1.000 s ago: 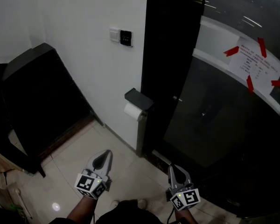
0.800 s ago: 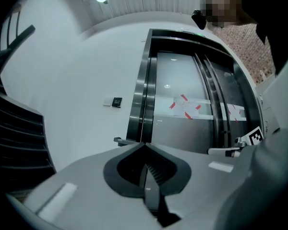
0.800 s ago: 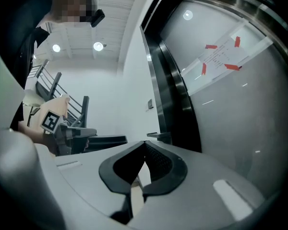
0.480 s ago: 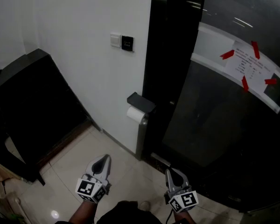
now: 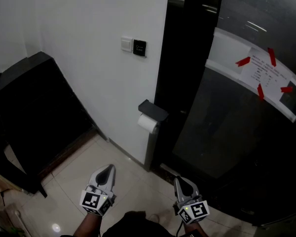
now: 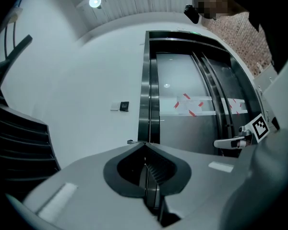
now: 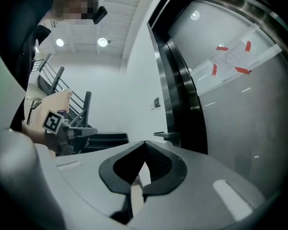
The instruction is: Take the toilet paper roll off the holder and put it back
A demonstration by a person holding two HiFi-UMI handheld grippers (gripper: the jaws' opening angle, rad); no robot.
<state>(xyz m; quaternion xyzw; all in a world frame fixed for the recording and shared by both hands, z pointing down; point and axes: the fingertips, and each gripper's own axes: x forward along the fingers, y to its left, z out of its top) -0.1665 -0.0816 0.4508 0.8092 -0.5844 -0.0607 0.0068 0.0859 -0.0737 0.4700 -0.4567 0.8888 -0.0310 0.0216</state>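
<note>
The white toilet paper roll [image 5: 148, 124] hangs on a wall holder under a dark lid [image 5: 153, 110], beside the black door frame. Both grippers are low over the tiled floor, well short of the roll. My left gripper [image 5: 107, 170] is shut and empty, its jaw tips meeting [image 6: 145, 145]. My right gripper [image 5: 178, 180] is also shut and empty, with its tips together [image 7: 145, 143]. The holder's lid [image 7: 165, 135] shows just past the right jaws. In the left gripper view only a sliver of the holder [image 6: 131, 141] shows above the jaws.
A wall switch panel [image 5: 134, 46] sits above the holder. A grey post [image 5: 150, 151] stands under it. The black glass door [image 5: 222, 132] at right carries a paper notice [image 5: 262, 73] fixed with red tape. A dark stair side [image 5: 39, 107] fills the left.
The head view has drifted, so the holder and switch sit slightly further right and lower in the picture. Both grippers stay low, shut, and nearly where they were.
</note>
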